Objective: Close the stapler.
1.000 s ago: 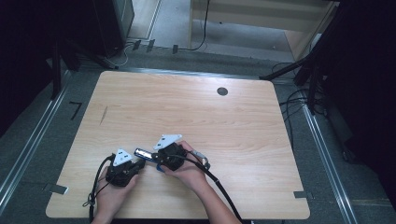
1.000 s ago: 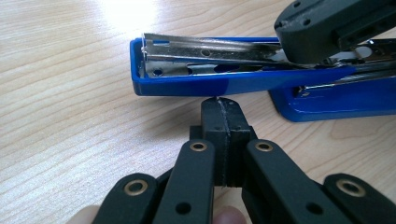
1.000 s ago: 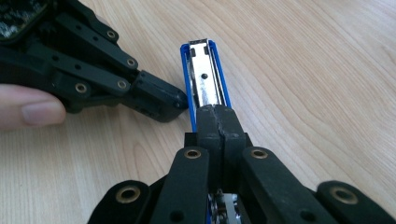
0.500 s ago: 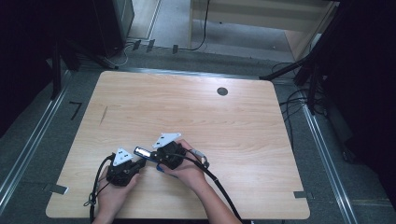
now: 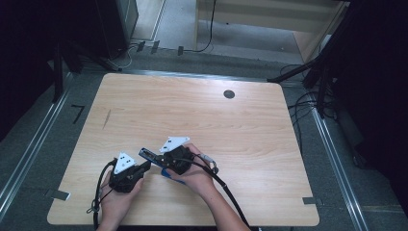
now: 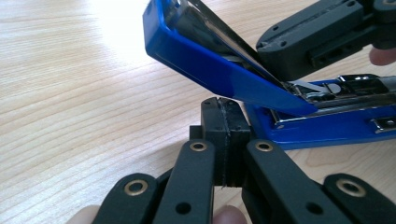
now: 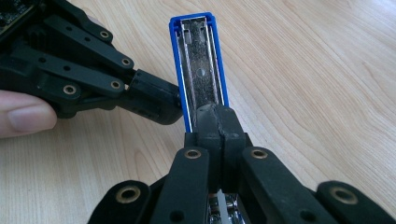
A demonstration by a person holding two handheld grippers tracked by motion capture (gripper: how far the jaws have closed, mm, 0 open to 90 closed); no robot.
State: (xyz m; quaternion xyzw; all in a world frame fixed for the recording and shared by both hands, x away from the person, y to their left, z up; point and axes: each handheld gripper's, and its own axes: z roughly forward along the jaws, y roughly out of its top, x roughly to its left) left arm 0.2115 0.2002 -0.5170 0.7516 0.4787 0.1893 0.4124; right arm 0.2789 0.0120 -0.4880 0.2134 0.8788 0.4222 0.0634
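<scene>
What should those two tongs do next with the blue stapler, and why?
Probably swing the blue lid further back: it is tilted up off the base, with the right tongs shut against its underside and the left tongs shut beside the base.

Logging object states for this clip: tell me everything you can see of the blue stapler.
The blue stapler is glossy blue plastic with bright metal inside. It is hinged open: its base lies flat on the wooden table, near the front edge, while the top arm tilts upward, showing its metal staple channel. The right gripper, jaws closed together, presses against the underside of the raised arm. The left gripper, also shut, sits beside the base; whether it touches is unclear.
</scene>
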